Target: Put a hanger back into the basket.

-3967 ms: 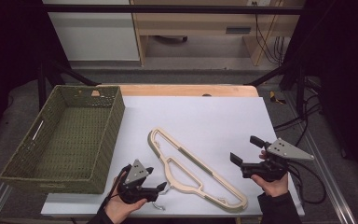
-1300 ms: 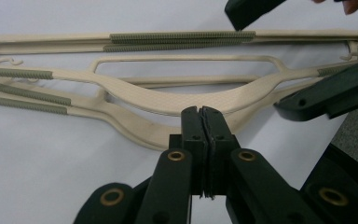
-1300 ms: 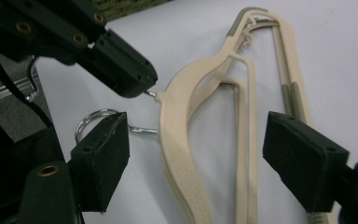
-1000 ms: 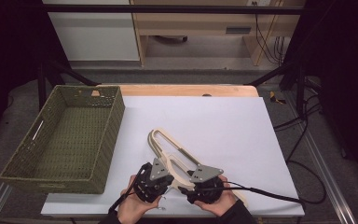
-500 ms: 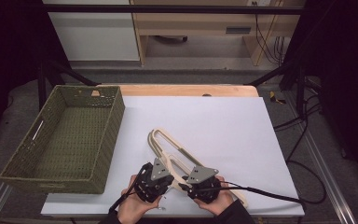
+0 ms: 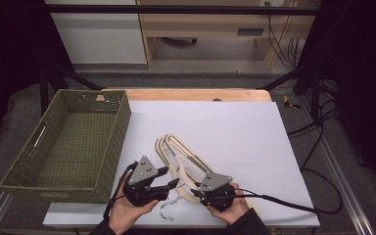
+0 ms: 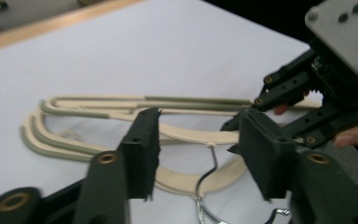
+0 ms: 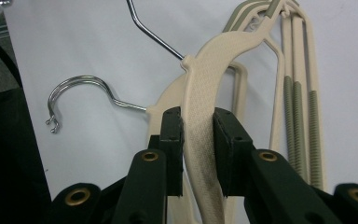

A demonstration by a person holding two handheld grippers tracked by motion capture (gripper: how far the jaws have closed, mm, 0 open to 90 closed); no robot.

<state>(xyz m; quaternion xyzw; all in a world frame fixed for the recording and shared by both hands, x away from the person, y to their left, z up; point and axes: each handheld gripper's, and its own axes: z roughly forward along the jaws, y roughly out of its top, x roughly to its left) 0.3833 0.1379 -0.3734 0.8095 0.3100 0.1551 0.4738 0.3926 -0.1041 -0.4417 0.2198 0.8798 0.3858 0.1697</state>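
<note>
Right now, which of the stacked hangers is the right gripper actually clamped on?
The top hanger, the cream one with the textured shoulder lying across the others. The right gripper has its fingers pressed on both sides of that shoulder; the lower hangers lie free on the table.

Black claws (image 6: 174, 183), brass rivets, grey 3-corner plates w/ screws, black cables, dark sleeves.
</note>
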